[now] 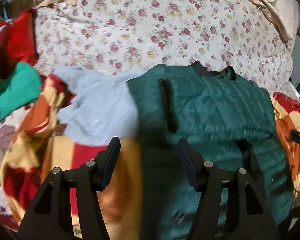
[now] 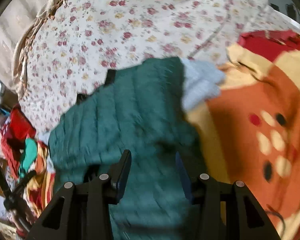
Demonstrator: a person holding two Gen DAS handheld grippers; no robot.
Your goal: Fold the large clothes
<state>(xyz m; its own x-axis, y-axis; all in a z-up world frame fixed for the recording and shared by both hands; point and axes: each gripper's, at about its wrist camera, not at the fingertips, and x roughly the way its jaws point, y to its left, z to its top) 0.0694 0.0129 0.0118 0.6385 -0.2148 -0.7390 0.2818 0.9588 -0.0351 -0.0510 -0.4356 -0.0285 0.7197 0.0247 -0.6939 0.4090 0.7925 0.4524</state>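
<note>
A dark green quilted jacket (image 1: 210, 108) with black trim lies spread on the bed, partly folded over itself. A pale blue fleece garment (image 1: 102, 108) lies against its left side. My left gripper (image 1: 149, 146) hovers open over the jacket's left edge, with nothing between its fingers. In the right wrist view the same jacket (image 2: 120, 116) fills the middle, and the blue fleece (image 2: 200, 88) peeks out at its far right. My right gripper (image 2: 152, 155) stands open just above the jacket, and the blurred picture shows no cloth pinched.
A red, orange and yellow patterned blanket (image 1: 56, 160) lies under the clothes, over a floral bedsheet (image 1: 150, 26). Red and teal clothes (image 1: 14, 92) are heaped at the left. A beige cover (image 1: 278, 16) edges the far side of the bed.
</note>
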